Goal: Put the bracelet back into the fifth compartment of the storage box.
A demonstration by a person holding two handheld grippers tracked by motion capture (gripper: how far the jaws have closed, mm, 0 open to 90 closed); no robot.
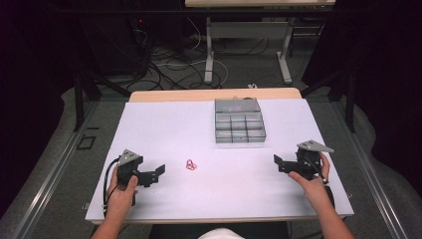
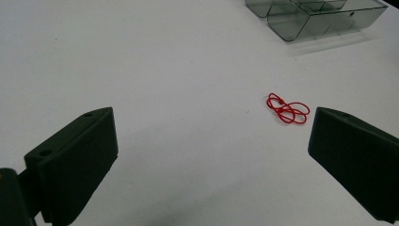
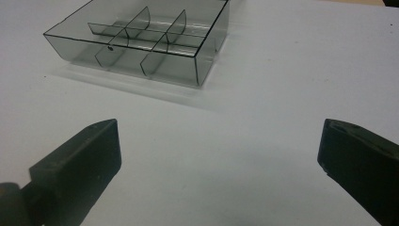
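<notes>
A small tangle of red rubber bands (image 1: 191, 165) lies on the white table, a little left of centre. In the left gripper view the red rubber bands (image 2: 287, 108) sit just ahead of the right-hand jaw. A clear grey divided box (image 1: 239, 120) stands at the back middle of the table, with several empty compartments; the box (image 3: 141, 40) is ahead and to the left in the right gripper view. My left gripper (image 1: 159, 171) is open, a short way left of the bands, and holds nothing. My right gripper (image 1: 277, 162) is open near the table's right side, in front of the box.
The white table top (image 1: 164, 124) has a wooden strip along its far edge. Beyond it are cables on the floor and the legs of another table (image 1: 211, 55). Dark curtains flank both sides.
</notes>
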